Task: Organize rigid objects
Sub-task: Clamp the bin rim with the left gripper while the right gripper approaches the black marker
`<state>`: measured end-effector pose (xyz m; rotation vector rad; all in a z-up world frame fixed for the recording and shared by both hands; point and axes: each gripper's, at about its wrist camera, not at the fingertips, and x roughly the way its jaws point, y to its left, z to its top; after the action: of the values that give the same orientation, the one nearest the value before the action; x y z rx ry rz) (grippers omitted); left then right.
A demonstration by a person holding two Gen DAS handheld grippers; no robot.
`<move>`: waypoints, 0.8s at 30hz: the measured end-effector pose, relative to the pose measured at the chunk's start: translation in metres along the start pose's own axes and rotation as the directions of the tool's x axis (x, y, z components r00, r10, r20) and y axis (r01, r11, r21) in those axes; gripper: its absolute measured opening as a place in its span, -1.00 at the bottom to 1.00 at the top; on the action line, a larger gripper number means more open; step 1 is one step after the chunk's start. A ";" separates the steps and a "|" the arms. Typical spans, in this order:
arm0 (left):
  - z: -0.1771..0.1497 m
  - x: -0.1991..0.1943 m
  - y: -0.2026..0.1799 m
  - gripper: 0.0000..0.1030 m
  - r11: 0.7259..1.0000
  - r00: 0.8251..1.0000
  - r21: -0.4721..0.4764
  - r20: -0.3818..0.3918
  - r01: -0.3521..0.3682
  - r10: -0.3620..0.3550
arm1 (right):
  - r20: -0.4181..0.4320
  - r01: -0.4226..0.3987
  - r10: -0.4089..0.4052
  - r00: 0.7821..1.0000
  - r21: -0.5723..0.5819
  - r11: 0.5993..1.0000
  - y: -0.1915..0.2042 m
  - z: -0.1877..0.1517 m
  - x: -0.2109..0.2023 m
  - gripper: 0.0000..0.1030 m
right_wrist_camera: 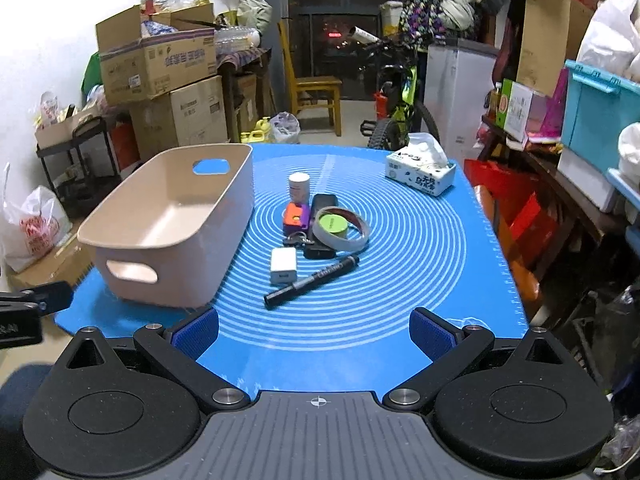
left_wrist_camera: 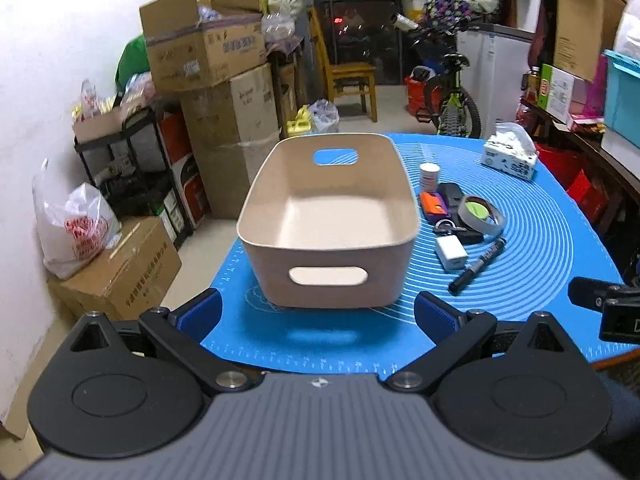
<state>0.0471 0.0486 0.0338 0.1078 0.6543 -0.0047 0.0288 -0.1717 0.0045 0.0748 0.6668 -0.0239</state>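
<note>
Two spread claws facing bin.

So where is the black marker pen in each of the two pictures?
Left wrist view: the black marker pen lies right of centre on the blue mat, slanting, just right of the white charger.
Right wrist view: the pen lies near the middle, below the tape ring.
Shared landmark: the beige bin, left of the pen in both.
</note>
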 end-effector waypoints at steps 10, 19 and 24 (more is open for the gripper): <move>0.061 0.039 0.023 0.95 0.999 0.997 0.031 0.063 -0.037 0.035 | -0.025 0.039 -0.039 0.999 0.034 0.999 -0.001 0.042 0.060 0.95; 0.086 0.109 0.049 0.74 0.998 0.999 0.042 0.000 -0.036 0.036 | -0.093 0.089 -0.080 0.992 0.095 0.991 -0.005 0.062 0.128 0.95; 0.088 0.150 0.060 0.73 0.999 0.997 0.024 -0.071 -0.040 0.041 | -0.142 0.132 -0.116 0.983 0.109 0.985 -0.009 0.062 0.167 0.95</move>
<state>0.2212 0.1043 0.0179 0.1432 0.7231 0.0311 0.1982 -0.1847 -0.0510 0.1500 0.8049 -0.1799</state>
